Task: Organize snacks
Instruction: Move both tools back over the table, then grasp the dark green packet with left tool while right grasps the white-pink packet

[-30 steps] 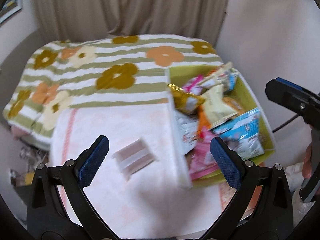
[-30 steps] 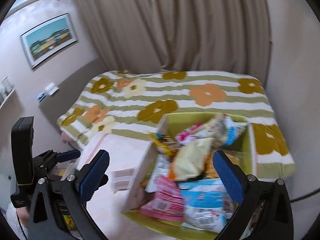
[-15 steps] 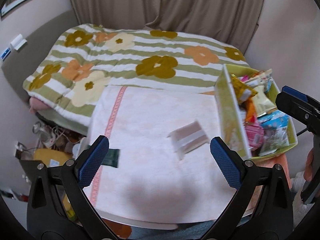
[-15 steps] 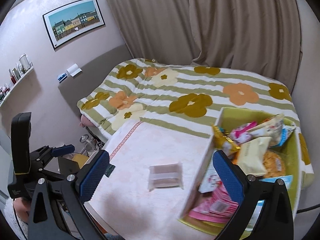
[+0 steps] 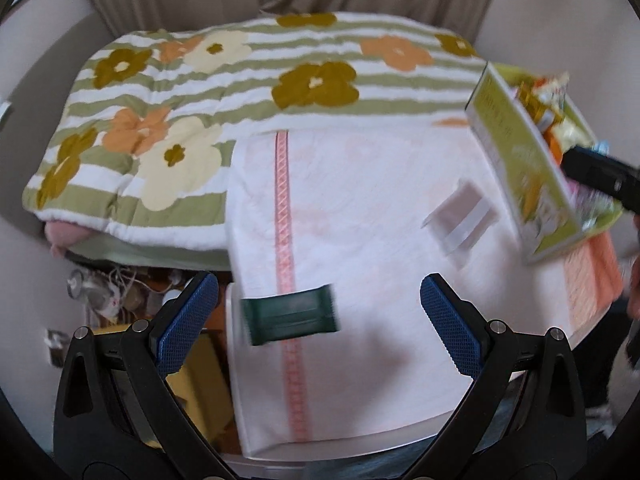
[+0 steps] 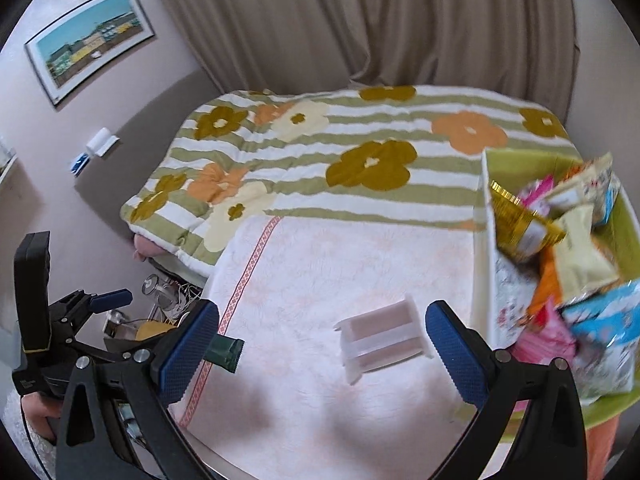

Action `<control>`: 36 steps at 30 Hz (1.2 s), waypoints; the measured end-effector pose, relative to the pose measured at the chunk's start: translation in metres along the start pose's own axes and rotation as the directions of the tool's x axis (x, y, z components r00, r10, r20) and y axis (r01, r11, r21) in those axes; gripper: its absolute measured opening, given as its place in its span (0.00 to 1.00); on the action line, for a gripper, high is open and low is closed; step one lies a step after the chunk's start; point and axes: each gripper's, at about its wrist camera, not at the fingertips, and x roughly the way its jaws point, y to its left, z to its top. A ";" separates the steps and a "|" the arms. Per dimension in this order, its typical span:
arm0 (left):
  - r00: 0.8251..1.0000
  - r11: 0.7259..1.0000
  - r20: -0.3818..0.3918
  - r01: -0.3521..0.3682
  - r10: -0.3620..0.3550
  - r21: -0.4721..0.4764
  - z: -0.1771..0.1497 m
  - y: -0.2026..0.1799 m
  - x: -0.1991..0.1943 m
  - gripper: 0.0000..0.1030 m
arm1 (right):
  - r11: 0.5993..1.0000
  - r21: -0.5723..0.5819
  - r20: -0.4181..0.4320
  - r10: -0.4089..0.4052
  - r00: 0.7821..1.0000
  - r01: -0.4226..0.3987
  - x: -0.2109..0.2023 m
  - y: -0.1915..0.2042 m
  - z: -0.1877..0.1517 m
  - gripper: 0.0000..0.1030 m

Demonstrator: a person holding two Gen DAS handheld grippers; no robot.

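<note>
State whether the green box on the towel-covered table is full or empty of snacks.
Full: the green open-topped box is heaped with coloured snack packets, some poking above its rim.

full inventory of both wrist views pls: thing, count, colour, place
dark green snack packet: 1, dark green, near left edge of towel
clear-wrapped packet: 1, whitish-brown, mid towel, left of box
snack box: 1, green inside, white printed walls, right end of towel
snack bags: several, gold, cream, pink, blue, orange, heaped in box
towel: 1, pale pink with red stripe, over the table
quilt: 1, green-white stripes, flowers, on bed behind
curtain: beige, back wall
framed picture: 1, left wall
left gripper: open, above green packet
right gripper: open, near clear-wrapped packet
</note>
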 end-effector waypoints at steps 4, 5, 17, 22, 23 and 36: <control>0.998 0.993 -0.060 0.014 -0.007 0.119 -0.006 0.020 0.027 0.98 | 0.998 0.048 -0.033 -0.035 0.999 0.037 0.021 0.007 -0.009 1.00; 0.997 0.990 -0.072 0.015 -0.005 0.143 -0.008 0.022 0.032 0.98 | 0.998 0.055 -0.040 -0.041 0.998 0.043 0.024 0.008 -0.011 1.00; 0.972 0.898 -0.221 0.029 0.077 0.438 -0.029 0.010 0.114 0.98 | 0.990 0.107 -0.156 -0.078 0.985 0.096 0.071 0.002 -0.037 1.00; 0.960 0.843 -0.253 0.036 0.121 0.537 -0.036 -0.003 0.139 0.98 | 0.988 0.122 -0.183 -0.074 0.980 0.097 0.087 -0.004 -0.038 1.00; 0.958 0.836 -0.258 0.041 0.122 0.548 -0.037 -0.004 0.141 0.98 | 0.987 0.128 -0.185 -0.071 0.980 0.096 0.088 -0.005 -0.038 1.00; 0.960 0.811 -0.250 0.047 0.124 0.584 -0.020 -0.028 0.158 0.98 | 0.984 0.153 -0.181 -0.060 0.982 0.089 0.088 -0.013 -0.039 1.00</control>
